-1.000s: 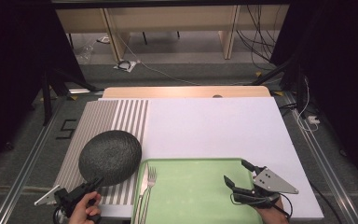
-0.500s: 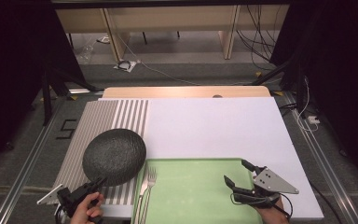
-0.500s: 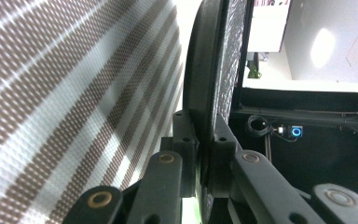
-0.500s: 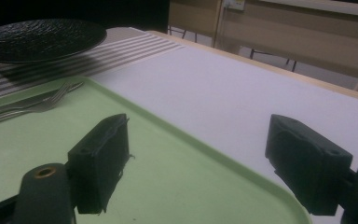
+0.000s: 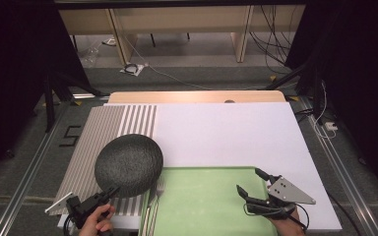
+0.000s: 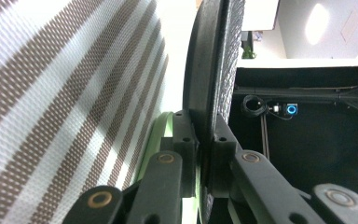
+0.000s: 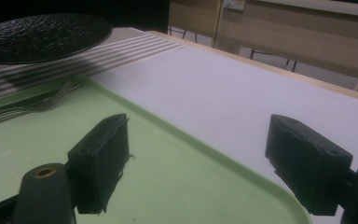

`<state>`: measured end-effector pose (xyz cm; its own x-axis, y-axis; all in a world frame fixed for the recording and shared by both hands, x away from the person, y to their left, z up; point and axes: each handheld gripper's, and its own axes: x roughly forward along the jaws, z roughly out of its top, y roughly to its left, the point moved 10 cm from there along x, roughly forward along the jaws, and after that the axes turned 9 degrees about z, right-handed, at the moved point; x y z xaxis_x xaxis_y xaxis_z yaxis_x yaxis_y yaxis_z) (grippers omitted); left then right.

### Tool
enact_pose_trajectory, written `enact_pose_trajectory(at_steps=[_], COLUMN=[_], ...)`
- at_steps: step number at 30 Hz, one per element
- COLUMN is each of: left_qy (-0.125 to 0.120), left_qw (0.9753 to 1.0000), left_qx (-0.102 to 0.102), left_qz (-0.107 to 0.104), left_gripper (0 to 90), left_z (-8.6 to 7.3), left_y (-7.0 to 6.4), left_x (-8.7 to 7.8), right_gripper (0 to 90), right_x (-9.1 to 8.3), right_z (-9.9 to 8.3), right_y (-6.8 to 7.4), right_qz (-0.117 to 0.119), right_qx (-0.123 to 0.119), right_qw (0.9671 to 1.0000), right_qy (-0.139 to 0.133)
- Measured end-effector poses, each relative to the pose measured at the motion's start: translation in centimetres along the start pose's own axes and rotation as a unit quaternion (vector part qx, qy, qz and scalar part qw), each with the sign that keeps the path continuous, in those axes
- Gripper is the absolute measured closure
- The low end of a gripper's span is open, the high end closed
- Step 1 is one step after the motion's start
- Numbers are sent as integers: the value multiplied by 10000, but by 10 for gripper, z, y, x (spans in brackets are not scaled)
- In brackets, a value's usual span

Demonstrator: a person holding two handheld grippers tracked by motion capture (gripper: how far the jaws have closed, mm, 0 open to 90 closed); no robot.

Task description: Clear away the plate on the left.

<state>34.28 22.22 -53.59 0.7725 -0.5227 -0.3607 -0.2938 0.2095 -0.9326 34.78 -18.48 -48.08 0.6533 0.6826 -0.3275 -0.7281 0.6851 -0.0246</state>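
A round black textured plate (image 5: 129, 164) hangs tilted above the striped placemat (image 5: 103, 132), its right edge near the green tray (image 5: 206, 206). My left gripper (image 5: 112, 190) is shut on the plate's near rim. In the left gripper view the plate (image 6: 212, 70) stands edge-on with the jaws pinching its rim at my left gripper (image 6: 204, 154). A fork (image 5: 157, 194) lies along the tray's left side. My right gripper (image 5: 248, 180) hovers open over the tray's right part. The right gripper view has my right gripper (image 7: 203, 163) with nothing between its jaws, the tray (image 7: 168, 154), the fork (image 7: 51, 100) and the plate (image 7: 42, 35).
A white board (image 5: 226, 132) covers the table behind the tray, with a wooden edge (image 5: 197, 97) at the back. Metal rails (image 5: 24, 182) run along both table sides. A second piece of cutlery lies beside the fork. Cables lie on the floor beyond.
The plate, held in my left gripper, has moved a little to the right toward the green tray. The right gripper has stayed in place, open.
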Motion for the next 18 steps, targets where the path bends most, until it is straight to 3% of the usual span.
enact_pose_trajectory(at_steps=[7,18], left_qy=[118,554], left_qw=[9999,9983], left_qx=[66,151], left_qz=[-56,-113], left_gripper=[846,846], left_z=[-9,-36], left_y=[-5,-11], left_x=[3,11], right_gripper=[223,223], right_x=[0,0], right_z=[0,0], right_y=[0,0], right_qz=[-6,-4], right_qx=[7,5], right_qw=[10000,10000], right_qy=[5,5])
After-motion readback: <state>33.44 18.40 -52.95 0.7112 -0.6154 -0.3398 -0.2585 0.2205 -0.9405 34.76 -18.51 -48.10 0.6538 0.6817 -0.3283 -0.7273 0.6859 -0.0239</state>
